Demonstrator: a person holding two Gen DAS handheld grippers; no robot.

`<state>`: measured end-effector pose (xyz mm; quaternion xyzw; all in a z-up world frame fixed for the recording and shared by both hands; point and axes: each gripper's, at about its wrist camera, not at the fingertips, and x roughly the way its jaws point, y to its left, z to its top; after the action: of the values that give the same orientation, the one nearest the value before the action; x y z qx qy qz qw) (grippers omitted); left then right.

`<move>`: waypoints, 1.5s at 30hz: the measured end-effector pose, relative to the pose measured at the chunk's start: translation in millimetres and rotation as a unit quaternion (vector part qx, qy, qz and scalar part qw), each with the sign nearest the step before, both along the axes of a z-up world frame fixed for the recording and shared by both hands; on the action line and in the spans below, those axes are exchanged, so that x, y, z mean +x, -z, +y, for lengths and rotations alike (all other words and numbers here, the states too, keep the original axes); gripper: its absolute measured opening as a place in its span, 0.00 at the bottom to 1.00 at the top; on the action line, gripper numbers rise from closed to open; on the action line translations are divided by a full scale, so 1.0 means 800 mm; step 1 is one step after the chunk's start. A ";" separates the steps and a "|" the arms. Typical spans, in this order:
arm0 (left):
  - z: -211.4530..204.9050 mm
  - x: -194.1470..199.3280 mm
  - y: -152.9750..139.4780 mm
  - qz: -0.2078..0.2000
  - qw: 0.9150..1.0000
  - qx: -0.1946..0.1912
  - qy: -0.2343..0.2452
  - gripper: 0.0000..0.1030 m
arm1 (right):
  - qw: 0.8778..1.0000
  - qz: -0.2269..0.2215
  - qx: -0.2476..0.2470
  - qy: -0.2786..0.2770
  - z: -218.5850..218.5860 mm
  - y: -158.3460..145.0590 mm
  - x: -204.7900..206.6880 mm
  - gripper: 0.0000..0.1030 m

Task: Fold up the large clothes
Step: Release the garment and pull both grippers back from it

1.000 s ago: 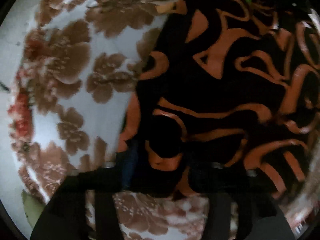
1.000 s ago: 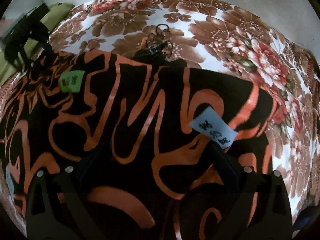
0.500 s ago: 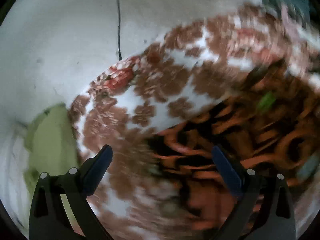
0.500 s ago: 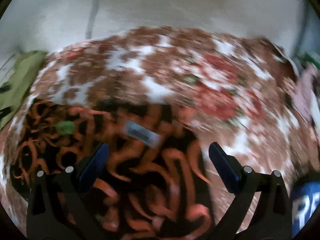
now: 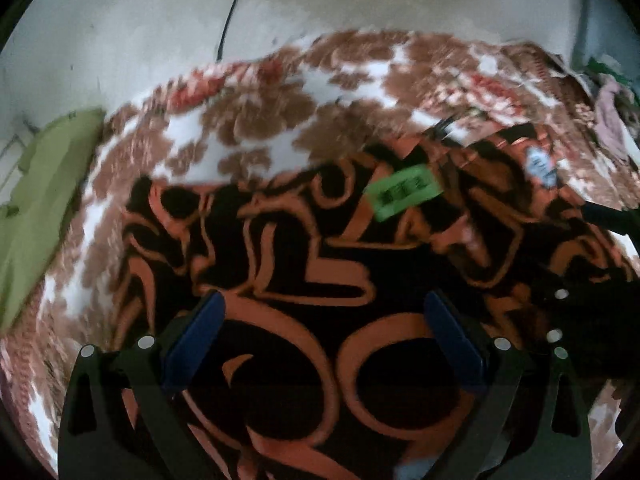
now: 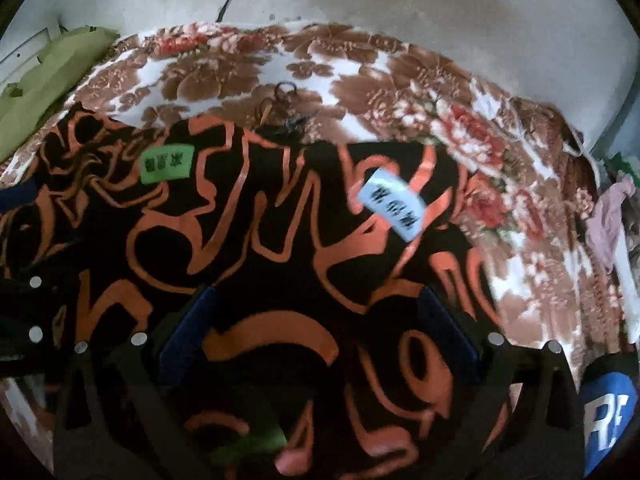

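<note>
A black garment with orange swirls (image 5: 304,276) lies folded on a floral blanket (image 5: 256,120); it also shows in the right wrist view (image 6: 280,248). It carries a green tag (image 5: 404,190) (image 6: 167,163) and a pale blue tag (image 6: 394,204) (image 5: 540,164). My left gripper (image 5: 320,320) is open and empty above the garment. My right gripper (image 6: 316,312) is open and empty above it too, and its black frame shows at the right edge of the left wrist view (image 5: 592,320).
The floral blanket (image 6: 400,80) covers a bed against a pale wall (image 6: 440,8). A green cloth (image 5: 36,192) lies at the left. Keys or a small metal item (image 6: 286,92) rest behind the garment. Pink clothes (image 6: 604,224) pile at the right.
Both grippers let go of the garment and opened. They pulled back and up, so the whole garment and the wall now show.
</note>
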<state>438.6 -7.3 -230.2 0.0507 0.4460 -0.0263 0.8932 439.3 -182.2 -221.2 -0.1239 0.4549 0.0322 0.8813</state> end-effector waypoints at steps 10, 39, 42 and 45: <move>0.075 -0.006 0.024 -0.002 0.997 0.073 0.014 0.96 | 1.000 -0.014 -0.017 -0.021 -0.060 0.009 0.010 0.95; 0.138 -0.180 -0.081 -0.008 0.994 -0.027 -0.101 0.95 | 0.997 -0.002 0.081 0.005 -0.017 -0.088 -0.107 0.95; 0.150 -0.204 -0.058 0.002 0.989 -0.085 -0.119 0.95 | 0.997 -0.001 0.081 0.001 -0.009 -0.085 -0.107 0.95; 0.156 -0.221 -0.031 0.009 0.984 -0.128 -0.126 0.95 | 0.997 0.006 0.082 -0.003 -0.002 -0.078 -0.105 0.95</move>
<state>261.7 117.5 -205.8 -0.1207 0.4502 0.0288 0.8842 355.3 -183.9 -159.1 -0.0527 0.4556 0.0725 0.8856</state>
